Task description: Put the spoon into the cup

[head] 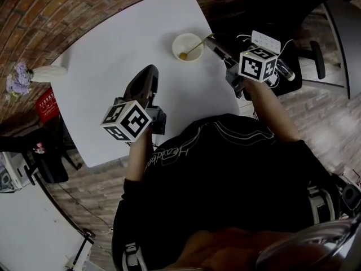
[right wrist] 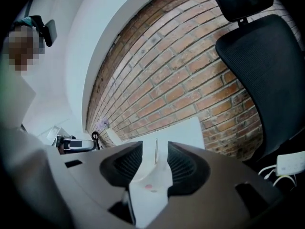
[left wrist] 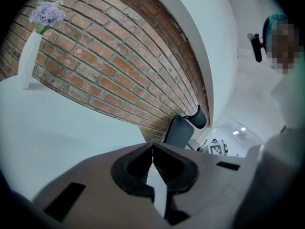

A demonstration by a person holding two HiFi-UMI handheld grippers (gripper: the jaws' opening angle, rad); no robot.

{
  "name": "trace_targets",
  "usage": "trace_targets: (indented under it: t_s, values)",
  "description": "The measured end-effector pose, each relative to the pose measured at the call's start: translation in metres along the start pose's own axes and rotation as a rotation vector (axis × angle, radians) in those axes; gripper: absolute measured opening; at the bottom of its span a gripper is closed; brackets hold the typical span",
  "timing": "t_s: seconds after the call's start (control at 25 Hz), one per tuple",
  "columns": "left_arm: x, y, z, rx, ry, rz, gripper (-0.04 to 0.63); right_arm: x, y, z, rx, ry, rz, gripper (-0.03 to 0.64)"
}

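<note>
A white cup (head: 188, 46) stands near the far edge of the white table (head: 107, 61). A thin gold spoon (head: 194, 48) rests in it, bowl down, with its handle leaning out over the rim toward my right gripper (head: 213, 43). That gripper (right wrist: 155, 146) is open; the spoon's handle (right wrist: 156, 152) stands in the gap between the jaws, touching neither pad. My left gripper (head: 149, 73) hovers over the table's middle, well left of the cup. Its jaws (left wrist: 152, 147) are shut with nothing between them.
A white vase with purple flowers (head: 48, 73) stands at the table's left corner, seen also in the left gripper view (left wrist: 29, 56). A brick wall runs behind the table. A black office chair (right wrist: 257, 66) stands to the right, and a white device with cables (head: 265, 40) lies beside my right hand.
</note>
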State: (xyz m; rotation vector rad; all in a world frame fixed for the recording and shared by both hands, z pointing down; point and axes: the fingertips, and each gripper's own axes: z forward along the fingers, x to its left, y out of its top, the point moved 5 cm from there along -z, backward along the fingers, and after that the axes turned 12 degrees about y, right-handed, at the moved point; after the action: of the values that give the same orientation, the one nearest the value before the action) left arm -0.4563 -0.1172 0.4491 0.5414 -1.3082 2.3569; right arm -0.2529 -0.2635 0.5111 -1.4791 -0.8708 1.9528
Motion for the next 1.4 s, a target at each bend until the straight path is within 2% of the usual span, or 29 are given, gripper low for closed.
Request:
trace_targets:
  t_s: [0.24,0.4,0.72,0.92,1.12,1.4]
  values:
    - [-0.020,-0.004,-0.020,-0.044,0.000,0.004,0.005,0.015,0.019,-0.036,-0.054,-0.028,-0.069,0.132]
    - [-0.044,-0.008,-0.035,-0.070,-0.006,0.017,0.005,0.040,0.037,-0.065,-0.108,-0.006,-0.111,0.078]
    - [-0.103,-0.021,-0.068,-0.134,-0.012,0.049,0.005,0.101,0.053,-0.112,-0.127,0.153,-0.203,0.040]
    - [-0.139,-0.034,-0.084,-0.155,-0.024,0.072,0.005,0.137,0.047,-0.134,-0.085,0.224,-0.281,0.003]
    - [-0.168,-0.042,-0.095,-0.171,-0.030,0.094,0.005,0.162,0.044,-0.152,-0.074,0.360,-0.283,-0.003]
    - [-0.196,-0.029,-0.102,-0.187,-0.045,0.154,0.005,0.180,0.051,-0.157,-0.057,0.434,-0.308,-0.003]
